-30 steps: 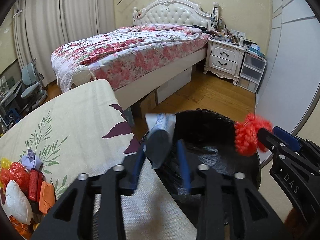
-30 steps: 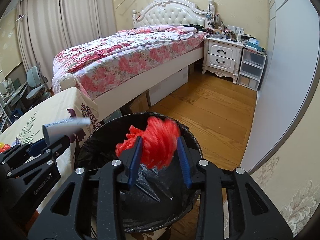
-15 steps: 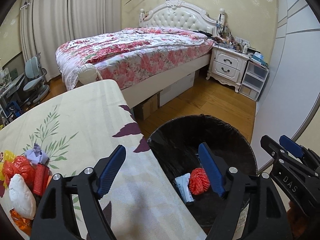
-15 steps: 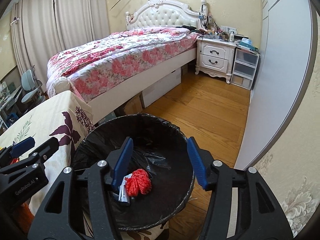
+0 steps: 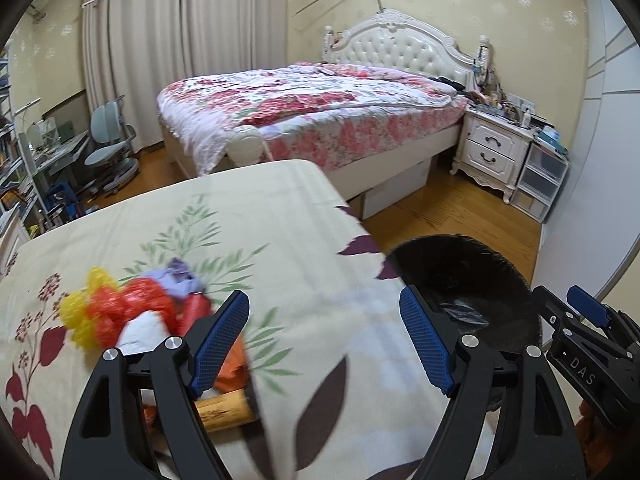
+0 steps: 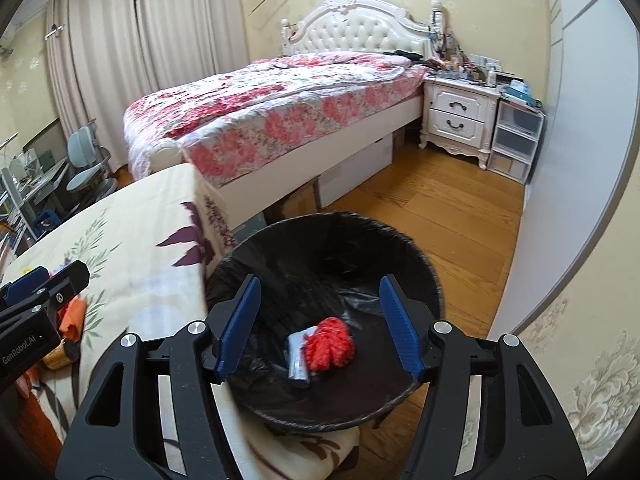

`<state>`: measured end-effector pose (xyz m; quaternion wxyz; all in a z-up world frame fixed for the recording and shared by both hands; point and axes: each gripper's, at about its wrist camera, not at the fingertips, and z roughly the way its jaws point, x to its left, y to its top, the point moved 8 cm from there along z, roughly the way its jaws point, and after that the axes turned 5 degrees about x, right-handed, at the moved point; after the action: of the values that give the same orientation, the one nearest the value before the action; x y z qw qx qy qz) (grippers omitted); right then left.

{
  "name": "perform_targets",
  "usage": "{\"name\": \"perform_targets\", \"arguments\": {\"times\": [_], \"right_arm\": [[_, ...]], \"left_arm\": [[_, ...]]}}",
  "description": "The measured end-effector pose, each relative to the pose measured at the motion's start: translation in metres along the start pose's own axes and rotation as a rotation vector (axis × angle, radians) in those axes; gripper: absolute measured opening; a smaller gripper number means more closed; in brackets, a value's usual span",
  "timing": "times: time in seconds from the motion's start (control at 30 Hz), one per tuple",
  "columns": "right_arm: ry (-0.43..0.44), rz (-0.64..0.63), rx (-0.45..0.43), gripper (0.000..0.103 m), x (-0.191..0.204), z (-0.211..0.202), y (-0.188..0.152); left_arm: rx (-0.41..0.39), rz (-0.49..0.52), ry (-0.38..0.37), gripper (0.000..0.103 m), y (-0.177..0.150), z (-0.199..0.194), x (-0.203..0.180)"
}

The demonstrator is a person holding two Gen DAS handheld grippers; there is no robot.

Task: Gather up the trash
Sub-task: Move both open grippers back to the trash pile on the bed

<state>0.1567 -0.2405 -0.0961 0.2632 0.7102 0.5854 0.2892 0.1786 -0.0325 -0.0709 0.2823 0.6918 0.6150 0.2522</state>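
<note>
Both grippers gape empty; the trash pile (image 5: 132,316) lies left of the bin (image 6: 324,312), nearest the left gripper (image 5: 324,340), while the right gripper (image 6: 320,324) hangs over the bin.

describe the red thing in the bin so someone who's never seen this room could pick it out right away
Beside the cloth-covered table, at its corner, stands a round bin lined with a black bag. On its bottom lie two pieces: a red knotted mesh ball and, touching its left side, a crumpled silver-blue wrapper. The ball is the only bright red, bumpy thing in there.
</note>
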Motion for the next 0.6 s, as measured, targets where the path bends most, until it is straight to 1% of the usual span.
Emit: {"name": "perform_targets", "arguments": {"times": [0.27,0.6], "right_arm": [[0.088,-0.085,-0.001,0.06,0.064,-0.012,-0.008],[0.224,-0.229,0.004,0.06,0.161,-0.031,-0.019]], "left_arm": [[-0.003,-0.079,0.076,0.078,-0.02,-0.026,0.07],[0.003,-0.181,0.202,0.078,-0.046,-0.051,0.16]]}}
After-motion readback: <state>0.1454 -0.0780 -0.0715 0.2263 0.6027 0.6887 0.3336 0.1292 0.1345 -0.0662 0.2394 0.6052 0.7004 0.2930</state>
